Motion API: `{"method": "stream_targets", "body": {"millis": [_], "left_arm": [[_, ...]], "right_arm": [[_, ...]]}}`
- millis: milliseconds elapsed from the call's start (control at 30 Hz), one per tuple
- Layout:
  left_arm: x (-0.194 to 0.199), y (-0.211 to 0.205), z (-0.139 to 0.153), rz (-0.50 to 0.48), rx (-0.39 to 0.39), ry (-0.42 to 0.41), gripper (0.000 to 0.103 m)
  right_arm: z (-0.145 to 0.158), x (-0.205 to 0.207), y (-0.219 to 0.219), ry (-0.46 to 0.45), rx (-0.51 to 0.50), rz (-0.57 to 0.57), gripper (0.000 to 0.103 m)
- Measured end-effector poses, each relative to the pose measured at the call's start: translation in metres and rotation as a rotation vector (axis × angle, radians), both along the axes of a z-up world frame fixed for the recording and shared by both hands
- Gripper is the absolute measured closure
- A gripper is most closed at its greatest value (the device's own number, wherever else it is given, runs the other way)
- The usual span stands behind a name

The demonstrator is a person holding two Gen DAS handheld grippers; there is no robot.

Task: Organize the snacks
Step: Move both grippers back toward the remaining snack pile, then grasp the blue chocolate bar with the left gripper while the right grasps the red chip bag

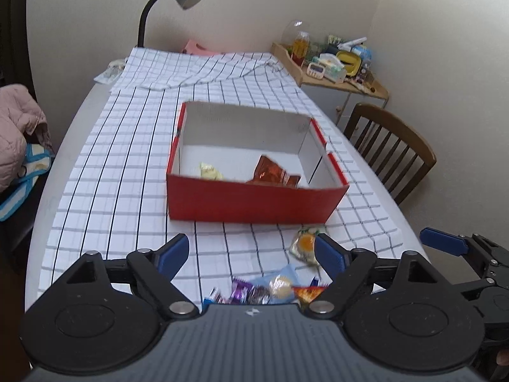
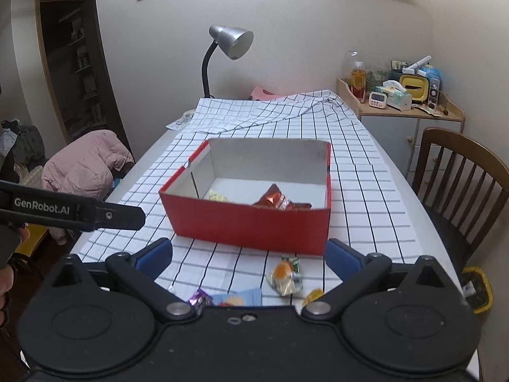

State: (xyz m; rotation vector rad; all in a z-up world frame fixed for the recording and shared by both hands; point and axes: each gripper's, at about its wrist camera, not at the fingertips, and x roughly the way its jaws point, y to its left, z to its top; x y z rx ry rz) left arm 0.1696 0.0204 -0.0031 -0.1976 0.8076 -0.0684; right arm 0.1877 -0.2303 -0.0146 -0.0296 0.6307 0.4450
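Observation:
A red box (image 1: 254, 203) (image 2: 251, 227) with a white inside stands on the checked cloth. In it lie a red-orange packet (image 1: 270, 172) (image 2: 276, 200) and a pale yellow packet (image 1: 210, 172) (image 2: 216, 195). In front of the box lies an orange-and-green candy packet (image 1: 303, 243) (image 2: 284, 275). A purple packet (image 1: 241, 293) (image 2: 200, 299), a light blue packet (image 1: 280, 281) (image 2: 237, 297) and other snacks lie nearer. My left gripper (image 1: 251, 254) is open and empty above these loose snacks. My right gripper (image 2: 248, 254) is open and empty above them too.
A desk lamp (image 2: 229, 44) stands at the table's far end. A wooden chair (image 2: 461, 184) is on the right, with a cluttered cabinet (image 2: 400, 102) behind it. A pink jacket (image 2: 86, 162) lies at the left. The other gripper shows at each view's side (image 1: 461, 248) (image 2: 73, 211).

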Motion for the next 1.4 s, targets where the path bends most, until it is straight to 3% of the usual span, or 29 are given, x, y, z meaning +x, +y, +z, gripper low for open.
{"method": "stream_targets", "body": {"millis": [233,467,700,1267,1333,1400], "left_arm": [[-0.008,0.007,-0.040,0.012,-0.010,0.085,0.016],[-0.011,0.007,-0.087,0.023,0.011,0.202,0.016],[-0.008,0.003,-0.119,0.019,0.057,0.260,0.016],[0.003,-0.008,-0.148,-0.061,0.094,0.295,0.017],[0.004,-0.009,-0.149,-0.069,0.095,0.298,0.027],[0.005,-0.008,-0.150,-0.077,0.093,0.301,0.031]], "right_arm": [[-0.032,-0.011,-0.004,0.070,-0.023,-0.046,0.001],[-0.068,-0.012,-0.004,0.143,-0.068,-0.101,0.003],[-0.093,-0.005,-0.009,0.215,-0.074,-0.144,0.008],[-0.108,0.006,0.013,0.260,-0.095,-0.083,0.023],[-0.108,0.006,0.013,0.265,-0.088,-0.083,0.025],[-0.109,0.006,0.013,0.269,-0.081,-0.086,0.028]]}}
